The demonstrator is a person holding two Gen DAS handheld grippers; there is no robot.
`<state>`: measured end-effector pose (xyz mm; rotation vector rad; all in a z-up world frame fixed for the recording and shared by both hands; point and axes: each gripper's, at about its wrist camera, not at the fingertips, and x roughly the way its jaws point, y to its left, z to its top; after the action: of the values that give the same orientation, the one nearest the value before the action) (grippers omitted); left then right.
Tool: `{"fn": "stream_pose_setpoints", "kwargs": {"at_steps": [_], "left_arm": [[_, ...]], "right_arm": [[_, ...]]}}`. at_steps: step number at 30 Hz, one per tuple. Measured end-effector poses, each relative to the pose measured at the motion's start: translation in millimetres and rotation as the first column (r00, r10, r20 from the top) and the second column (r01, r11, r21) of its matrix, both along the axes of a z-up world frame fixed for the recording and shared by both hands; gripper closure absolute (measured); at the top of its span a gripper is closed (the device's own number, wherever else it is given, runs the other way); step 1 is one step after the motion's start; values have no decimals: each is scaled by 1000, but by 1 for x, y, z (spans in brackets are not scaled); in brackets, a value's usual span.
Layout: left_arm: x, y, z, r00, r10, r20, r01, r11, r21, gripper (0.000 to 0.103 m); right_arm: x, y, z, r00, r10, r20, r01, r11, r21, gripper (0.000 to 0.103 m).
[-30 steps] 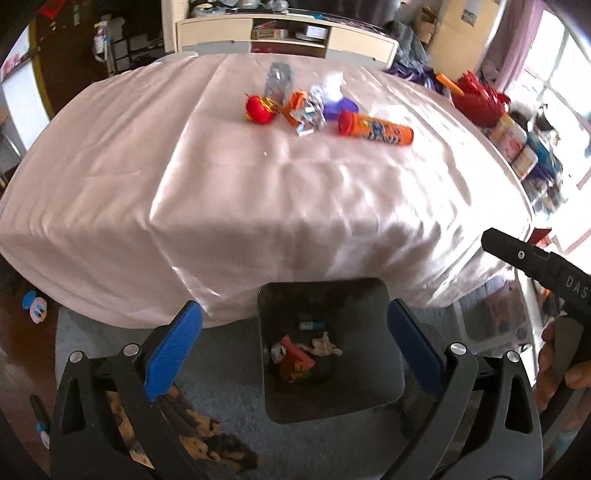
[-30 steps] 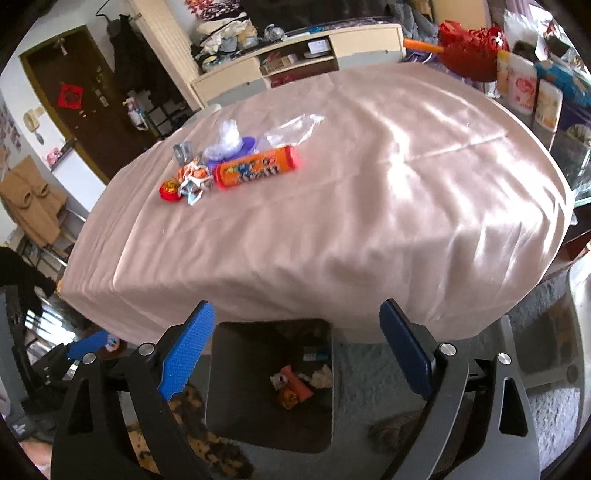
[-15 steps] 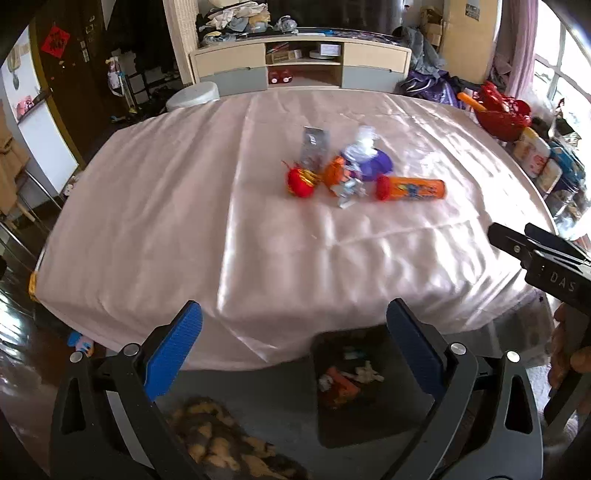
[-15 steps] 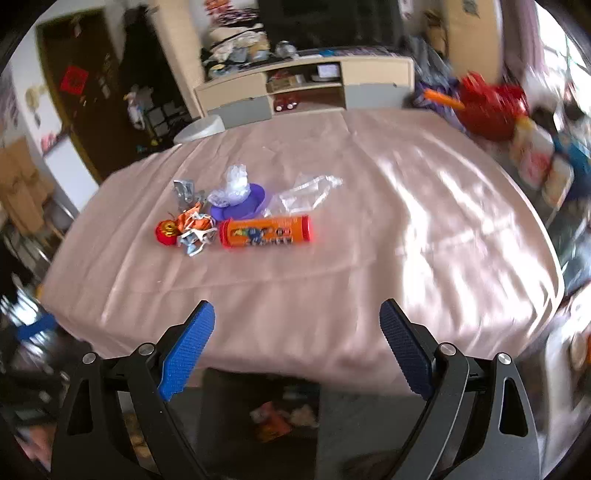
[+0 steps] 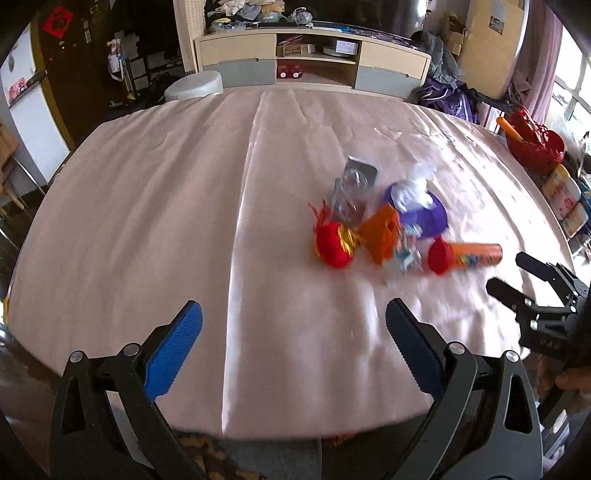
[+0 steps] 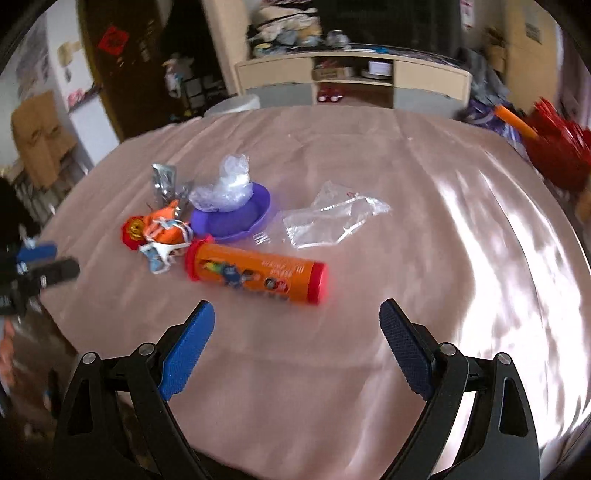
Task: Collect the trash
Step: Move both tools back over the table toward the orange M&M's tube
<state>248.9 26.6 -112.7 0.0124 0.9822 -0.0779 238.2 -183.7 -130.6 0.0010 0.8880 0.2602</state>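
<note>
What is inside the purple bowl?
A crumpled clear plastic wrap sits in the purple bowl, rising above its rim. Anything beneath the plastic, on the bowl's floor, is covered and cannot be seen.

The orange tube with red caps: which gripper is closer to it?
Right. The right gripper hangs open just short of the orange tube; the left gripper sits farther back, the tube ahead to its right.

Premises: lived-in home, dining area.
Cloth-covered table (image 5: 147, 206), low cabinet (image 5: 314, 62) piled with clutter, cardboard boxes (image 5: 491, 22), red door decoration (image 5: 56, 19).
</note>
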Motion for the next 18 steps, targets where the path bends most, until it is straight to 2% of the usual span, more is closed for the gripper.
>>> {"fn": "stream_pose_setpoints", "kwargs": {"at_steps": [10,13,18], "left_arm": [[43,-13,-20,1000,-22,-20,22,1000,7,9],[53,-16,-27,999,-22,-36,22,1000,-4,15],[65,-13,-34,998,-35,-57,32,998,-51,32]], "right_arm": [[26,14,-12,993,114,-2,-115,993,-13,12],[25,22,-11,989,147,5,-147,989,1,12],[14,32,-7,980,200,-1,-200,980,4,20]]}}
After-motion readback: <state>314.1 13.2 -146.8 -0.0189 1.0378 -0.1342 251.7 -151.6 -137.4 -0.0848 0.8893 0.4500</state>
